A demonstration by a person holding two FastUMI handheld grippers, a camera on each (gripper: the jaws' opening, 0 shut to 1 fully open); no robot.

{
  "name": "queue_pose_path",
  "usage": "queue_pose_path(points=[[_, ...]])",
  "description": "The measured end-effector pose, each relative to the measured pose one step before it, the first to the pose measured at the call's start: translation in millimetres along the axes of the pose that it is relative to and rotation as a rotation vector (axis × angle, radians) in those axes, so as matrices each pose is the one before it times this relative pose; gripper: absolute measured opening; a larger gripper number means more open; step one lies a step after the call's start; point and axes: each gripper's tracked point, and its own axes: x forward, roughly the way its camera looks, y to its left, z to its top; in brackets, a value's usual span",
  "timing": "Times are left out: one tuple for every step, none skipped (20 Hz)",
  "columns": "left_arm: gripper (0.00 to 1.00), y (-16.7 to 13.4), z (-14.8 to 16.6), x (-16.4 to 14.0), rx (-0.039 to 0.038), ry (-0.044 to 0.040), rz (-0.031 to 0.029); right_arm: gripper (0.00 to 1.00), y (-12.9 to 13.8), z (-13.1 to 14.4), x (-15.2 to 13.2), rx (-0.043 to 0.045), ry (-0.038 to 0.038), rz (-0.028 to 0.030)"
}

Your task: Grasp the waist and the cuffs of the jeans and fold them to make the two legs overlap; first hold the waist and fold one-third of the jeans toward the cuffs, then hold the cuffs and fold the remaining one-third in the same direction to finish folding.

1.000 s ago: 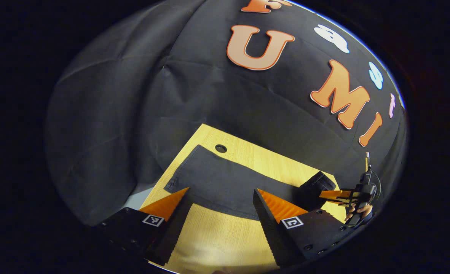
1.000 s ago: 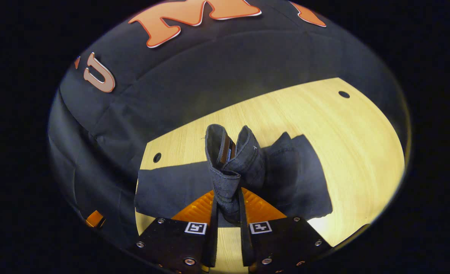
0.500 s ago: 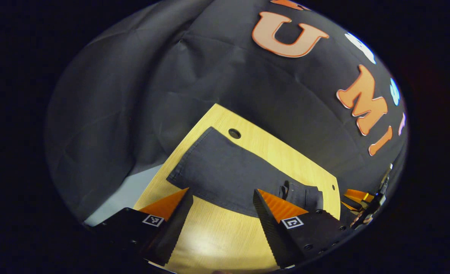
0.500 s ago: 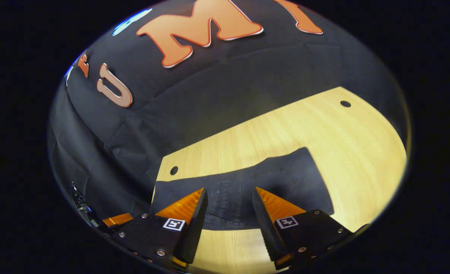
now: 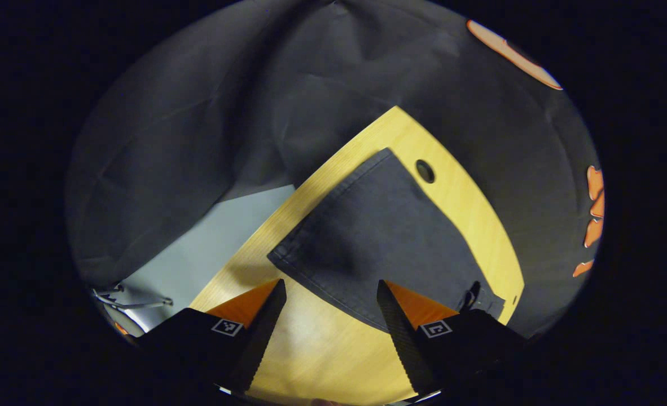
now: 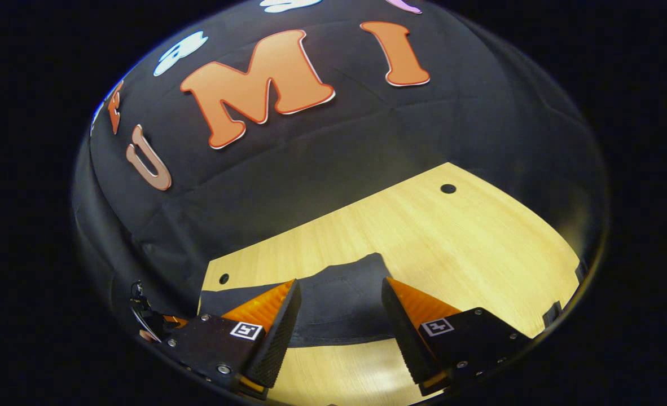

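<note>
With both sets of jaws spread and empty, the jeans (image 5: 378,237) cuff edge should be pinched squarely, then carried over the waist fold on the tabletop (image 6: 452,248).

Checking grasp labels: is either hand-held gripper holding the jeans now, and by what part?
Nothing is held. The left hand-held gripper and the right hand-held gripper are both open above the jeans.

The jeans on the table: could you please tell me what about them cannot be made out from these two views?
- Left gripper view: the waist end of the jeans is hidden behind the left gripper.
- Right gripper view: the right gripper hides both ends of the jeans, so the fold count is unclear.
- Table: near edge cut off.
</note>
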Motion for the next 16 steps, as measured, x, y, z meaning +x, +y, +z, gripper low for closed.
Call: queue_pose_path(points=[[0.98, 1.15, -1.66, 8.09, -0.00821, 0.02206, 0.02564, 0.87, -8.29, -2.01, -2.18, -0.00362, 0.00276, -0.0138], [0.98, 5.52, -3.07, 5.3, -0.0109, 0.03153, 0.04049, 0.87, -7.5, -2.37, -2.95, -0.0035, 0.00411, -0.01395], [0.98, 0.02, 0.04, 5.94, -0.02381, 0.01205, 0.02327, 0.87, -4.12, -2.42, -0.31, -0.00363, 0.00684, -0.00809], [0.98, 1.66, 1.2, 4.34, -0.01933, 0.00736, 0.02857, 0.87, -4.68, -1.85, -1.34, 0.0007, 0.0011, -0.00647], [0.99, 2.92, 2.76, 5.58, -0.01075, 0.0026, 0.02734, 0.87, -3.61, 0.46, -0.01, 0.00856, 0.00178, -0.00073], [0.98, 0.47, 9.16, 10.26, -0.01437, -0.01217, 0.01687, 0.87, -2.58, -2.3, 0.19, 0.01207, 0.00463, -0.00422], [0.97, -2.27, 9.02, 4.96, -0.0021, -0.01291, 0.01896, 0.87, -2.15, -0.13, 1.45, 0.01227, 0.00287, 0.0018], [0.98, 4.97, 1.86, 1.28, -0.00176, 0.00515, 0.04614, 0.87, -2.08, -1.83, 1.14, 0.00855, 0.00503, -0.00319], [0.98, -0.71, -1.02, -5.56, 0.00152, -0.00128, 0.03917, 0.87, -2.75, -2.59, 1.44, 0.00205, 0.00721, -0.00208], [0.96, 0.57, -2.94, 2.95, 0.0085, 0.00205, 0.02841, 0.87, -1.18, -2.49, 1.35, 0.00162, 0.00668, -0.00279], [0.97, -4.14, 4.2, -2.22, 0.00166, -0.03287, 0.00552, 0.87, 0.88, -0.81, 1.3, 0.00111, 0.00712, 0.00593], [0.98, -6.74, -0.14, 3.4, 0.00287, -0.00639, 0.00026, 0.87, 1.53, -1.85, 1.25, -0.00072, 0.0086, 0.00962], [0.96, -1.33, 0.24, 0.45, 0.01029, -0.01212, -0.00236, 0.87, 0.35, -0.17, 1.11, -0.00362, 0.00445, 0.00673], [0.95, -4.87, 4.93, 5.06, 0.02217, -0.03564, -0.02198, 0.87, 2.91, 1.37, 1.47, -0.0031, 0.00299, 0.01113], [0.78, -7.75, 3.85, 0.2, 0.04652, -0.04293, -0.03432, 0.87, 0.77, 0.4, 0.87, -0.00007, 0.00267, 0.00561], [0.61, -12.97, 0.9, -4.03, 0.04186, -0.02741, -0.03954, 0.87, 1.52, 0.51, -0.32, 0.00158, 0.00535, 0.0112]])
